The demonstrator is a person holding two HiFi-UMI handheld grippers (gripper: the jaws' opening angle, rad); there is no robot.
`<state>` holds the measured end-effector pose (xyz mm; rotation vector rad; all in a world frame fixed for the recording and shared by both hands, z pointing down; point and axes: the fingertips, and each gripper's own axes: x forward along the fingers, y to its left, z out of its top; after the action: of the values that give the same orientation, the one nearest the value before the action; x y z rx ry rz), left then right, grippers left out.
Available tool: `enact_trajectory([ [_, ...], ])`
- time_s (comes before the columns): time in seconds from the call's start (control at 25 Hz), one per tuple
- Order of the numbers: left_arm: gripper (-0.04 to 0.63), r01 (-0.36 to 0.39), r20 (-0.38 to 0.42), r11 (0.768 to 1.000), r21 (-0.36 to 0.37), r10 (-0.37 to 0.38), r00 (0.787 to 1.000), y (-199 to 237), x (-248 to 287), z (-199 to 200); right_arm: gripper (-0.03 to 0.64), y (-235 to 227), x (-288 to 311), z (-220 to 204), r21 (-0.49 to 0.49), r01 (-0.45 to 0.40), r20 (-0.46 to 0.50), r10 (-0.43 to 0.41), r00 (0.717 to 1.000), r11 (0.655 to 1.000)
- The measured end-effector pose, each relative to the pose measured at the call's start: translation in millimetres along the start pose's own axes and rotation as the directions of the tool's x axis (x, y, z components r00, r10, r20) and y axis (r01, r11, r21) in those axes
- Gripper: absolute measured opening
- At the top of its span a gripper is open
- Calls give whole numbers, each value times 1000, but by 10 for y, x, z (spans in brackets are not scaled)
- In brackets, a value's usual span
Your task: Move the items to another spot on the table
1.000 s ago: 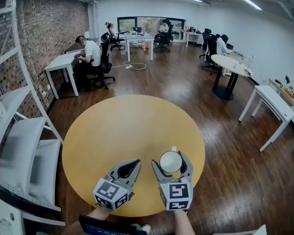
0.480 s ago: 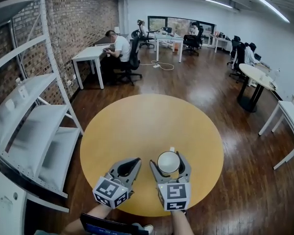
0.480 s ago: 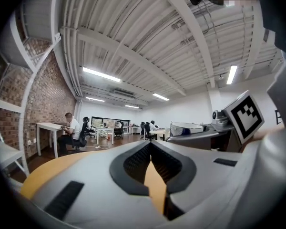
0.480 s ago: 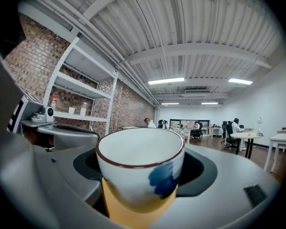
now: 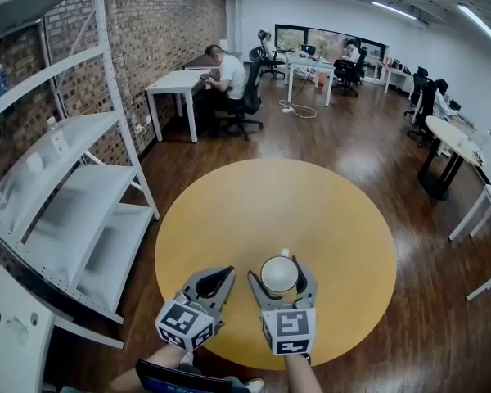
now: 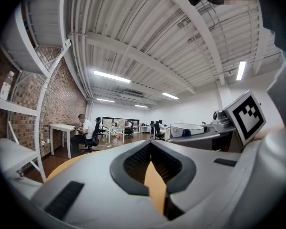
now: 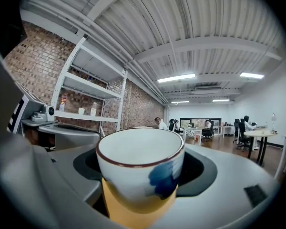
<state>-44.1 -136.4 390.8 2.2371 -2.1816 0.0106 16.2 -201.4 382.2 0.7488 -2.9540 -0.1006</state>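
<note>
A white cup (image 5: 279,273) with a dark red rim and a blue mark sits upright between the jaws of my right gripper (image 5: 282,278), which is shut on it above the near part of the round yellow table (image 5: 270,211). In the right gripper view the cup (image 7: 140,168) fills the middle, held from both sides. My left gripper (image 5: 215,283) is just to the left of it, jaws closed together with nothing between them. In the left gripper view the left gripper (image 6: 152,168) shows only a thin strip of yellow table through its jaws.
A white metal shelving unit (image 5: 57,187) stands close on the left by a brick wall. Beyond the table lies dark wooden floor, white desks (image 5: 176,84) with seated people, and another round table (image 5: 454,142) at the far right.
The head view has swung to the left, so the shelving shows more and the table sits further right. Both grippers and the cup keep their places in the view.
</note>
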Motion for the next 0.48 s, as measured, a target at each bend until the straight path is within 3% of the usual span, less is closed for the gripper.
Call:
enact_trajectory([
  [0.48, 5, -18, 2, 1000, -9, 18, 1000, 1200, -253, -18, 411, 783, 944, 121, -5, -15, 8, 15, 1000, 1000],
])
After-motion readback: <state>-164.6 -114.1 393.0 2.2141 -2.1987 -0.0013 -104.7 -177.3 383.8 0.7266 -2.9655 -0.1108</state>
